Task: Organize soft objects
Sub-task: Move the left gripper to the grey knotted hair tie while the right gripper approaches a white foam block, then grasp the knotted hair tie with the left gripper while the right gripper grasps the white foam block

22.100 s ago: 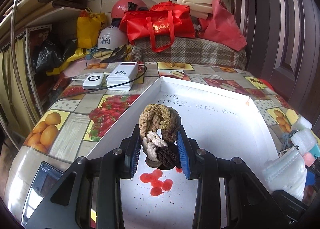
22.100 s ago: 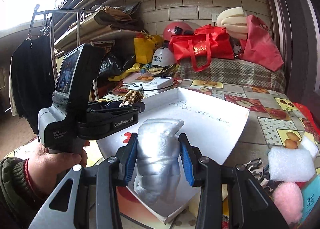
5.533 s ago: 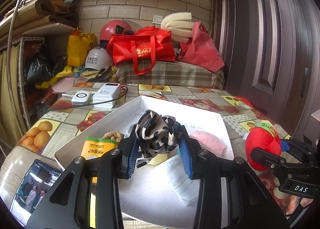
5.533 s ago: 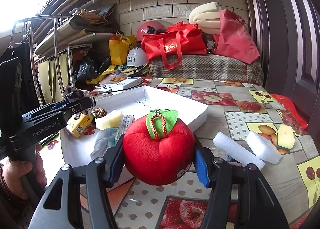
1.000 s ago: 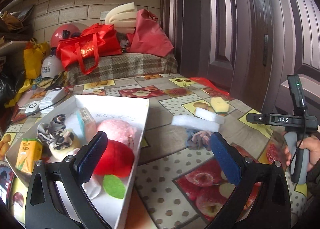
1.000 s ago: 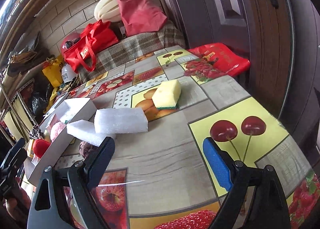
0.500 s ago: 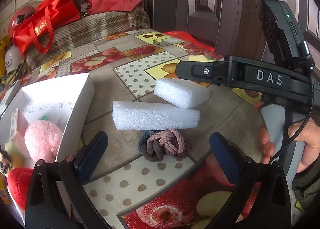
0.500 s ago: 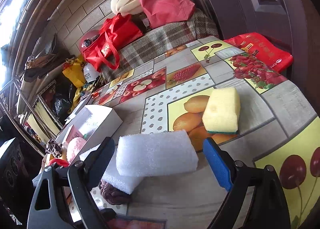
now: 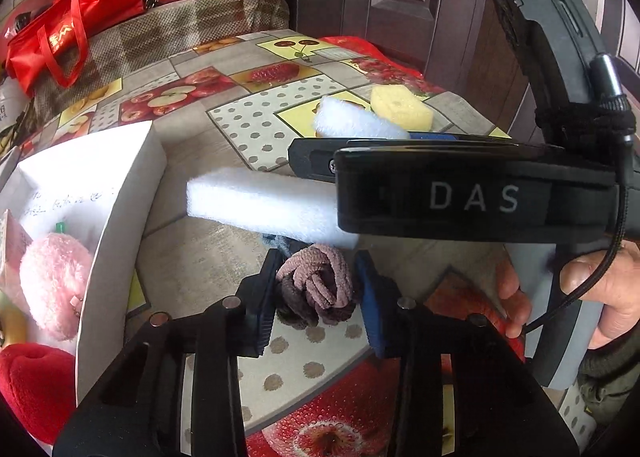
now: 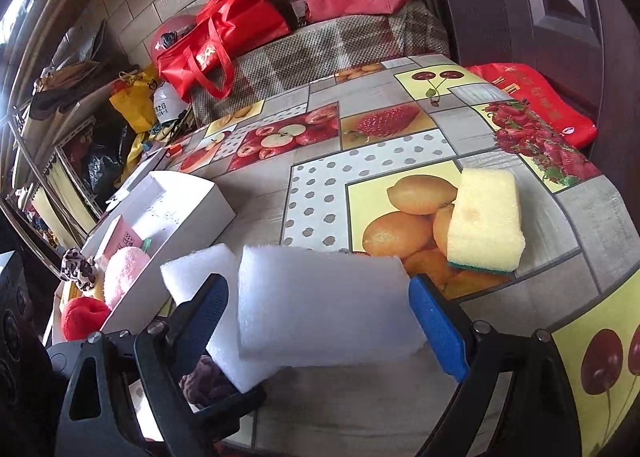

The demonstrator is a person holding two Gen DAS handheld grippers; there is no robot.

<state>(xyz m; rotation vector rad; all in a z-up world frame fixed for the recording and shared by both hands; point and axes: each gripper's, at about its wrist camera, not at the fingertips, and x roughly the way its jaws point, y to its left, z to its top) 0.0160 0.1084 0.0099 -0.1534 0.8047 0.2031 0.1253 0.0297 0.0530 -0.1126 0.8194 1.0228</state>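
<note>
Left gripper (image 9: 316, 293): jaws closing round the hair tie (image 9: 316, 285) on the table (image 9: 192, 257), pads at its sides.
Long foam (image 9: 260, 201): just behind the tie, touching; may drag along on the lift.
Right gripper (image 10: 320, 309): jaws opening, astride the foam block (image 10: 324, 301), right pad at its edge, left pad apart; no grip.
Box (image 9: 120, 193): left, near.
Risk: crossed grippers could collide; a springy tie could slip out.

Both wrist views look steeply down, close, sharing the foam block (image 9: 260, 205).
</note>
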